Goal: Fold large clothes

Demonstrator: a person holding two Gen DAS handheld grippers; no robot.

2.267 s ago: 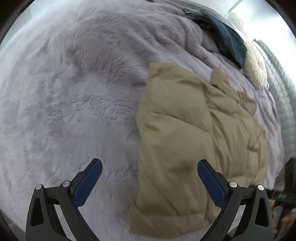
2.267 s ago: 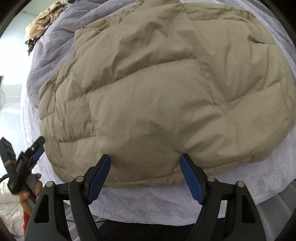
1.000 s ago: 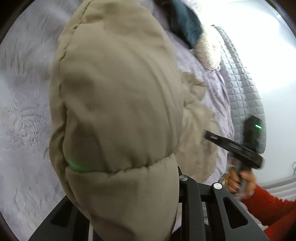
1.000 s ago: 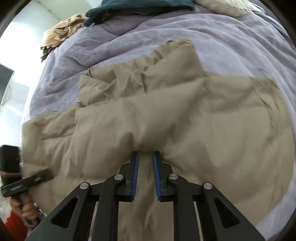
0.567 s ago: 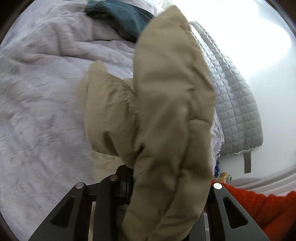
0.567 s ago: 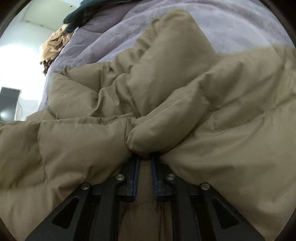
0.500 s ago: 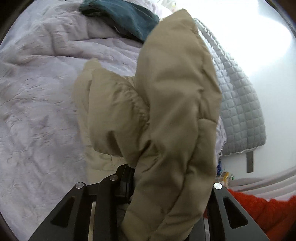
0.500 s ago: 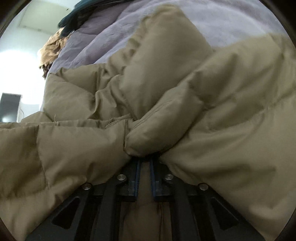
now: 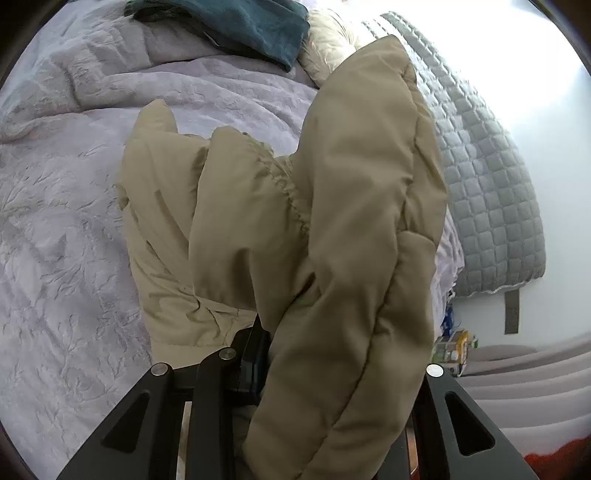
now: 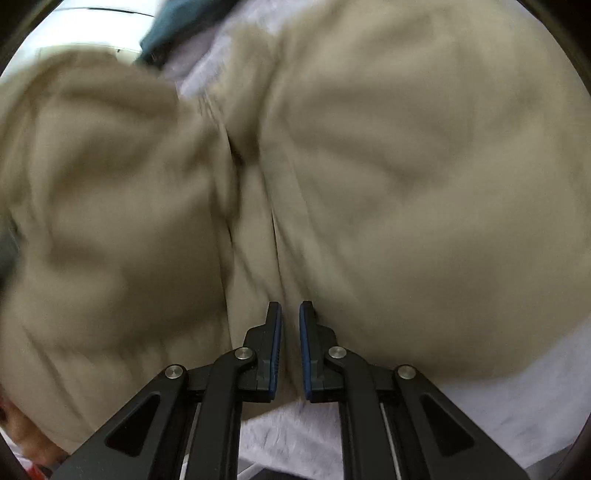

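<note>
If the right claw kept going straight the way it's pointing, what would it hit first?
Most likely the tan puffer jacket itself: its padded fabric fills the blurred view just ahead of the right claw, with a fold between the jaws.

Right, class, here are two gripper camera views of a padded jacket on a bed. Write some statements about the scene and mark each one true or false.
1. The beige jacket is bunched up in the left gripper. True.
2. The bed cover is bright red. False: it is pale lilac.
3. A dark teal garment lies at the far end of the bed. True.
4. The right gripper stands wide open. False: it is nearly closed, with jacket fabric between its pads.
</note>
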